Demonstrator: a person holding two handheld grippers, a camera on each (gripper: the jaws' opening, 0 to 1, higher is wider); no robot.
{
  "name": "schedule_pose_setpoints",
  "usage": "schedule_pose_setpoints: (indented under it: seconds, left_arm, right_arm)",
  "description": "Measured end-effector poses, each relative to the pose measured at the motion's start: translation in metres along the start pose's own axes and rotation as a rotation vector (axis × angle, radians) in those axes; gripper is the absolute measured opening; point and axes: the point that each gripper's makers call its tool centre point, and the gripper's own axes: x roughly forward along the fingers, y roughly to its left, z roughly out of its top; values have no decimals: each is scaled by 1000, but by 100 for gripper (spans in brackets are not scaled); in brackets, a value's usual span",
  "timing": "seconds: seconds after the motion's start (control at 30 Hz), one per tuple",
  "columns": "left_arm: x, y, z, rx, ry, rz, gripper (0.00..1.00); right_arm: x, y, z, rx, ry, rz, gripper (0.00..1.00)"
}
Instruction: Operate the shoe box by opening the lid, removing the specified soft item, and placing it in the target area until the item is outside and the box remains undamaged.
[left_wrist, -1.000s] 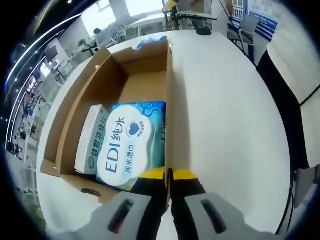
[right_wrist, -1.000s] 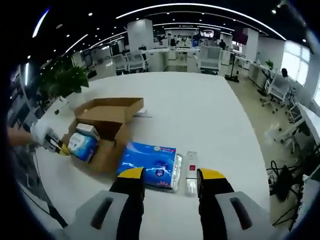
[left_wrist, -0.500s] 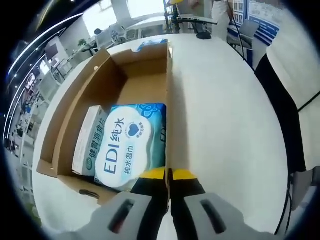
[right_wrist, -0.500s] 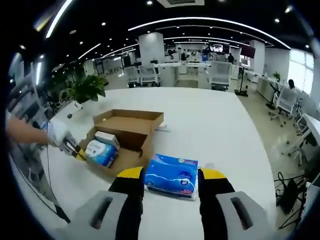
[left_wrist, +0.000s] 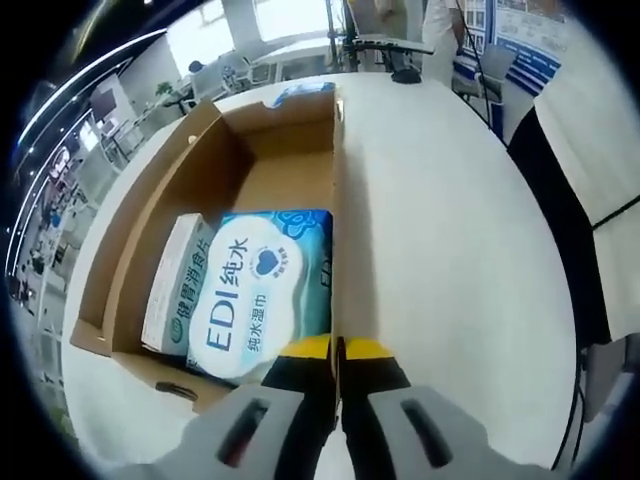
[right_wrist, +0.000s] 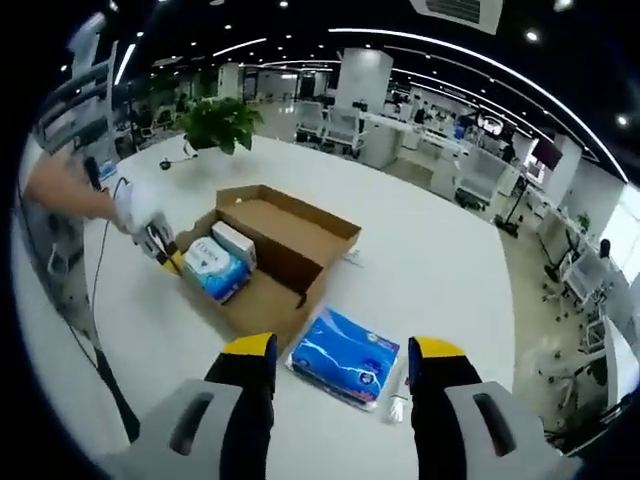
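Both views were bright and mostly sharp. Ceiling strip lights (right_wrist: 420, 45) bent into arcs by the fisheye. Windows (left_wrist: 250, 25) were overexposed in the left gripper view. The white bench (left_wrist: 440, 220) glared. The box (right_wrist: 270, 250) cast soft shadows. Edges were blurred and stretched.

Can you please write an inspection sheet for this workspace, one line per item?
Surface: white table, large, rounded.
Job's things: box open, undamaged; wipes pack and small carton inside; blue pack outside on the table.
Clutter: small clear item beside the blue pack.
Grippers: left gripper shut on the box wall; right gripper open, above the blue pack.
Cables: dark cable along the table edge.
Surroundings: open office, plant, chairs, desks.
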Motion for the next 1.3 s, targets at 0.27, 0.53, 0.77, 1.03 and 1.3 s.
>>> schedule_pose_setpoints:
  seconds: [0.27,0.53,0.77,1.03,1.3]
  left_arm:
    - [0,1,0,10,-5,4,0]
    - [1,1,0,6,-5,0,0]
    - [1,1,0,4,-4,2,0]
    - [1,1,1,13,-7,5,0]
    - [1,1,1,16,-10,10,0]
  right_arm:
    - [16,26,30,-58,-24,67,50]
    - [34,45,65,-131,-39,136,50]
    - [41,63,65,-217,-16,206,51]
    - [64,91,53,-313,44,284,50]
    - [76,114,48,-302,35,331,49]
